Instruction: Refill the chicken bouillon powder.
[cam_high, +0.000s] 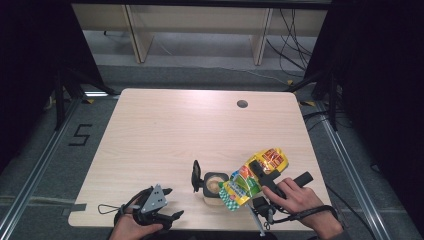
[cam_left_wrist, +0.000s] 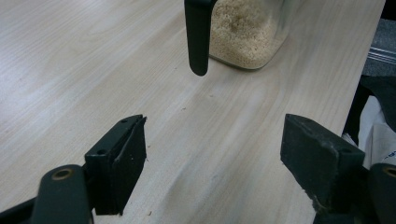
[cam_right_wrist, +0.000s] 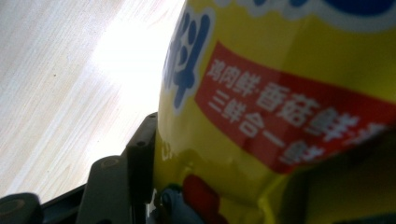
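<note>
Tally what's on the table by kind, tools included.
Clear container of beige granules, black flip lid open: 1
Yellow printed pouch, clamped in the right tool and tipped toward the container: 1
Handheld tools: 2 (left tool, right tool)
Total: 4

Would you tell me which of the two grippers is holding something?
The right gripper: its fingers clamp the yellow seasoning bag; the left gripper is open and empty.

Yellow pouch (cam_high: 255, 177) with red label; black lid (cam_high: 196, 176).
</note>
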